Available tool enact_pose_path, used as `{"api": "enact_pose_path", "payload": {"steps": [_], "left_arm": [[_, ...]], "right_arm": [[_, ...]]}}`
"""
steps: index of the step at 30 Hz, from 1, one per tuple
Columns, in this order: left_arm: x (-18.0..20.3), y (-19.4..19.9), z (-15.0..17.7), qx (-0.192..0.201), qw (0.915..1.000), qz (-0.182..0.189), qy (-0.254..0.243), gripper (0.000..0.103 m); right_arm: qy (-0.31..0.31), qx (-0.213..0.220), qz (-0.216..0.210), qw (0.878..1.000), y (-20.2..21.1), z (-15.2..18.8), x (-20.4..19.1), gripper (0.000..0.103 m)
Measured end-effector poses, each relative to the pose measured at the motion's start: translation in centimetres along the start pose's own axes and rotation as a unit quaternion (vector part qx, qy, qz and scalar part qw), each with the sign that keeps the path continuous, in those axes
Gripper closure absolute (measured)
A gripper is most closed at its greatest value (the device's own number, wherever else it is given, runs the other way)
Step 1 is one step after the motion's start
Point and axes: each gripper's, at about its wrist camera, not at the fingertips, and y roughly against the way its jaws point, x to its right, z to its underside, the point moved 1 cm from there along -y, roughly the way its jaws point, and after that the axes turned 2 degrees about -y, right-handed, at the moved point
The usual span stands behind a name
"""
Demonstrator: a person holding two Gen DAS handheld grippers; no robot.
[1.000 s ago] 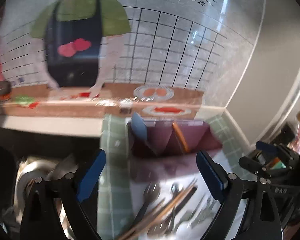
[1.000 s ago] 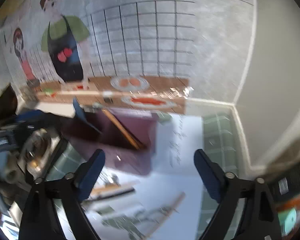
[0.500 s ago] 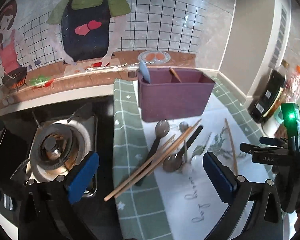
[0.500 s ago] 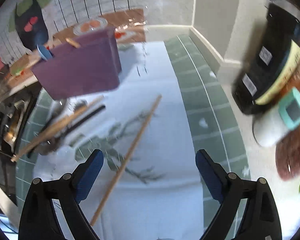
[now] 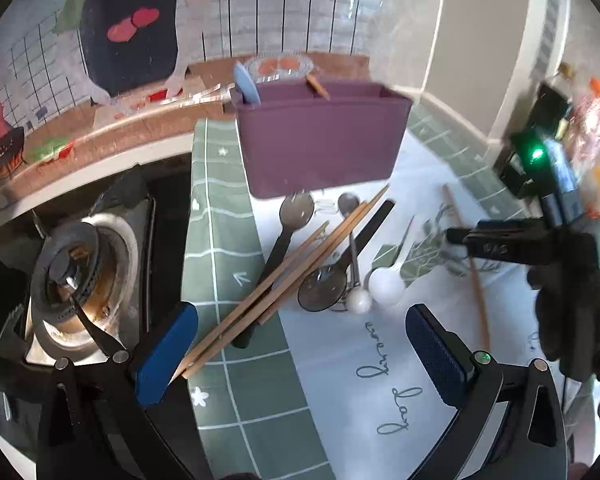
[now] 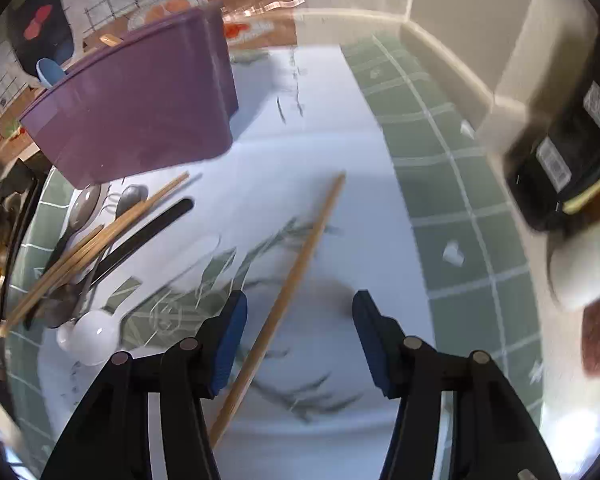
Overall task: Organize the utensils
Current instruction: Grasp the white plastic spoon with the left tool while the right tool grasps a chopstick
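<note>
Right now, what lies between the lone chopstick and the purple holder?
In the right wrist view, only bare white cloth separates the lone chopstick from the purple holder.

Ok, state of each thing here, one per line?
Left hand-held gripper: open, empty.
Right hand-held gripper: open, straddling the lone chopstick, not gripping.
Lone chopstick: flat on the mat.
Purple caddy: upright, blue utensil and chopstick inside.
Utensil pile: loose, overlapping.
White spoon: flat on the mat.
</note>
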Motion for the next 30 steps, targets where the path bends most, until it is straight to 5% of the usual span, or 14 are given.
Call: {"api": "enact_pose_path", "payload": {"steps": [1,3,5,9,12,15,24,30], "left_arm": [[0.3,-0.4,-0.1,-0.007,0.9999,0.012,0.004,0.000],[1.5,-1.1,-0.6,-0.010,0.9997,0.020,-0.012,0.000],[3.1,-2.1,-1.2,-0.020,0.9989,0.019,-0.037,0.000],[5.3,-4.4,-3.0,-0.051,0.9954,0.063,-0.051,0.008],[6.5,-7.0,-4.6,-0.086,0.9913,0.075,-0.065,0.049],[7.4,-9.1,-5.8,-0.113,0.9867,0.091,-0.074,0.063],[10.6,-12.7,-7.7,-0.169,0.9720,0.079,-0.143,0.076],[10.4,-12.9,-7.6,-0.161,0.9770,0.070,-0.121,0.093]], "right_arm": [[0.003,0.002,-0.002,1.000,0.0,0.0,0.0,0.056],[0.026,0.000,-0.010,1.000,0.1,0.0,-0.1,0.087],[0.039,-0.010,-0.029,0.999,0.4,0.1,0.2,0.095],[0.039,-0.013,-0.061,0.997,1.7,0.8,2.1,0.096],[0.039,-0.011,-0.085,0.996,2.9,1.2,3.4,0.096],[0.037,-0.007,-0.104,0.994,3.9,1.4,4.4,0.096],[0.044,0.003,-0.125,0.991,4.7,1.7,5.4,0.095],[0.042,-0.001,-0.139,0.989,4.4,1.6,6.0,0.094]]}}
